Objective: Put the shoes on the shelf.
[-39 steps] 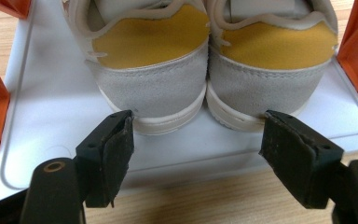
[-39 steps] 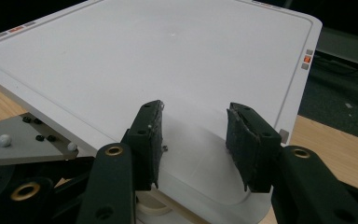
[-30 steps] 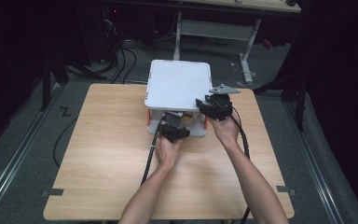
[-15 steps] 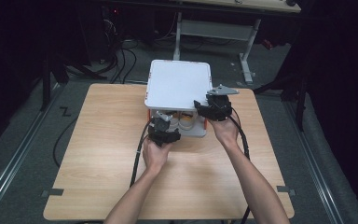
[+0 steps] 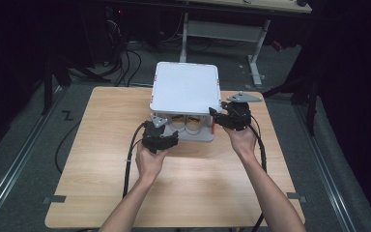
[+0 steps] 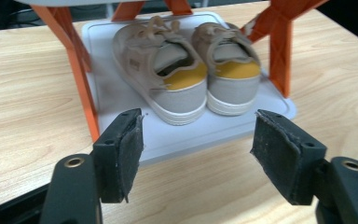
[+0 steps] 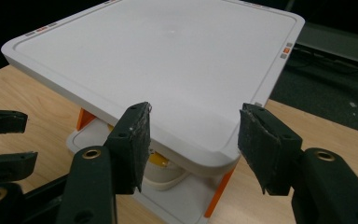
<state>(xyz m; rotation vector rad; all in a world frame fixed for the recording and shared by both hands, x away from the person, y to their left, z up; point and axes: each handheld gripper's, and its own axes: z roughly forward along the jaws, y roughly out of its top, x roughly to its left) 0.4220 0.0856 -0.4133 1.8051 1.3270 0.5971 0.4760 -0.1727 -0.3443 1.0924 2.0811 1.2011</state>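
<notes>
Jaws of the left gripper (image 6: 198,154) are seen spread wide with nothing between the pads; they have just been closing a little. Jaws of the right gripper (image 7: 193,149) are likewise spread, with no pad pressed on anything.

Item: a pair of shoes (image 6: 186,70), small, beige-grey canvas with white soles and yellow heel linings. The pair is placed side by side, heels toward the left gripper, on the lower tray (image 6: 121,126) of a two-level rack. In the high view the shoes (image 5: 186,123) are partly covered by the upper level.

Item: rack. A white lower tray and a white upper shelf (image 5: 186,87) are joined by orange legs (image 6: 81,74). The rack is set on the far middle part of the wooden table (image 5: 101,183).

Item: left gripper (image 5: 160,137), held in the left hand (image 5: 149,159) just in front of the rack's near left corner, pointed at the shoes and apart from them.

Item: right gripper (image 5: 222,118), held in the right hand (image 5: 241,140) at the rack's near right corner. In the right gripper view its open pads are seen in front of the near corner of the upper shelf (image 7: 168,60); whether a pad touches the rim cannot be told. The left gripper's jaws (image 7: 2,140) are seen at that view's left edge.

Item: black cables (image 5: 130,159), trailed from both grippers across the table.
</notes>
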